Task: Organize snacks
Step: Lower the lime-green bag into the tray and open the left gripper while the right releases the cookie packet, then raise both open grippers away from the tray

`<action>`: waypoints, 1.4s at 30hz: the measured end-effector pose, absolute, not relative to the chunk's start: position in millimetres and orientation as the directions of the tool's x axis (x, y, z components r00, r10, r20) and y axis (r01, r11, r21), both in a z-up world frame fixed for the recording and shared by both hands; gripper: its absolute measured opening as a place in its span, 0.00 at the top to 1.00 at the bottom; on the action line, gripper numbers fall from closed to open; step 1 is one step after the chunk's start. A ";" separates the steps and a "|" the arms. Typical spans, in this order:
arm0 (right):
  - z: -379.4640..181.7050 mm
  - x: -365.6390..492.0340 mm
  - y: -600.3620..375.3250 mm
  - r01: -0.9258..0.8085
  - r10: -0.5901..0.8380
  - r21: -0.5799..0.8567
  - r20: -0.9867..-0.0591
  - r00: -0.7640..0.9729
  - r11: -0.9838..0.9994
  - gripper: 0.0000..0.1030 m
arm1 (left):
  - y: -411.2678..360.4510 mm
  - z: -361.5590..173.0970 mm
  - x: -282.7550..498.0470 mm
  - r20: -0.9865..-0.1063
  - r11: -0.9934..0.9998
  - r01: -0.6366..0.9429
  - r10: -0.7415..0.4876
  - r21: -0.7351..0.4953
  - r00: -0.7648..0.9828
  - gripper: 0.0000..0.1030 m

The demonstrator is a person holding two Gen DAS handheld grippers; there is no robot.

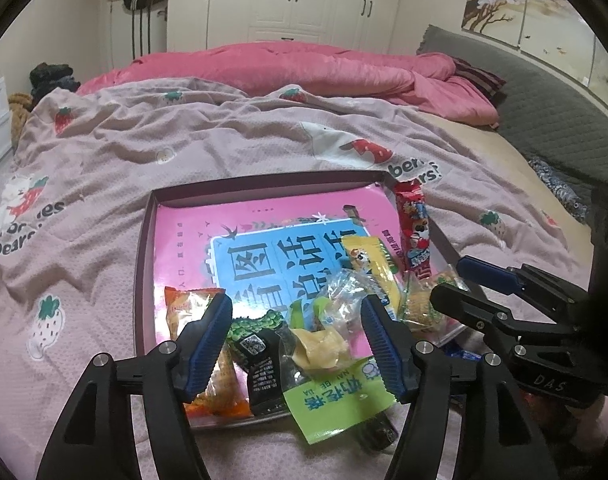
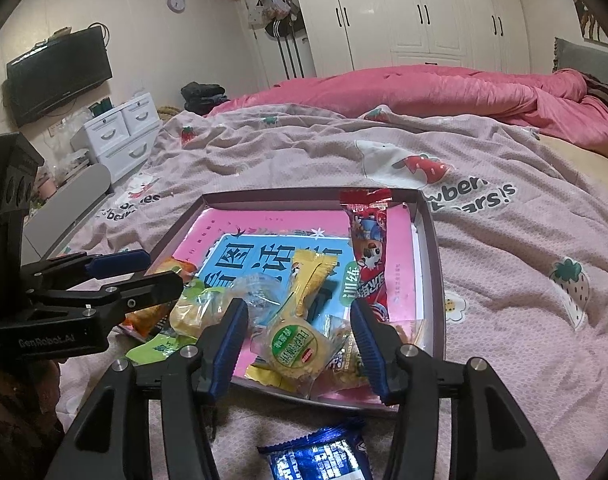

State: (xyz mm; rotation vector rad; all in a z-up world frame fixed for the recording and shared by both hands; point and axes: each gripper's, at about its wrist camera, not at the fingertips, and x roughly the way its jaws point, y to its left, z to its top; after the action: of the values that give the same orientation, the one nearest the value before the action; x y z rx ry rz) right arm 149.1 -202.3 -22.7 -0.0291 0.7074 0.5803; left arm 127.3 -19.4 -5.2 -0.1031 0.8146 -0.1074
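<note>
Both tools hang over the near edge of the tray (image 1: 143, 240), which lies on the bed (image 1: 103, 152) with a pink book (image 1: 263, 216) flat inside it. Left tool (image 1: 295, 332): released, jaws wide, pads pressing nothing; the snack pile sits in and just past the gap. Right tool (image 2: 299, 340): also released, jaws apart, straddling the round cake (image 2: 295, 346) in clear wrap at the tray's near edge without touching it. Key relation: the blue packet (image 2: 320, 456) is the clearest stray, off the tray on the bed, just short of its near rim, directly under my right tool, so I judge the right hand nearer. Its long axis looks roughly along the tool's pointing line, but the frame cuts it off, so not sure. The green packet (image 1: 340, 404) overhangs the near rim under the left tool. The red stick (image 2: 370, 256) runs lengthwise up the tray's far right side; the yellow bar (image 2: 310, 280) runs near-to-far mid-tray. Orange pack (image 1: 191, 308) sits in the near left corner, partly behind my left finger. The pile's layers overlap, so I can't tell what rests on what. There's a dark item under the green packet: unidentifiable.
</note>
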 end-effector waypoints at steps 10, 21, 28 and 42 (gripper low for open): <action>-13.9 139.4 -209.8 -0.505 0.502 0.184 -0.603 0.619 0.843 0.43 | -17.8 4.2 119.6 -0.718 0.988 0.053 -0.140 -0.143 0.682 0.28; -2.9 124.7 -219.9 -0.482 0.492 0.189 -0.589 0.641 0.855 0.38 | -20.2 14.5 107.3 -0.713 0.988 0.072 -0.150 -0.138 0.685 0.28; 3.6 114.3 -225.6 -0.469 0.487 0.197 -0.582 0.652 0.861 0.38 | -21.5 19.0 98.8 -0.715 0.986 0.082 -0.164 -0.148 0.679 0.28; 6.2 96.5 -231.4 -0.453 0.458 0.173 -0.601 0.655 0.874 0.37 | -35.1 14.8 79.1 -0.741 0.983 0.123 -0.184 -0.136 0.646 0.28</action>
State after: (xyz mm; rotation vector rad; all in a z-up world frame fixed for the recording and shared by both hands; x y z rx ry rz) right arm 96.5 -231.4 6.2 0.0076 0.6828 0.5166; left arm 79.1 -35.1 14.8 -0.0758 0.8503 -0.1746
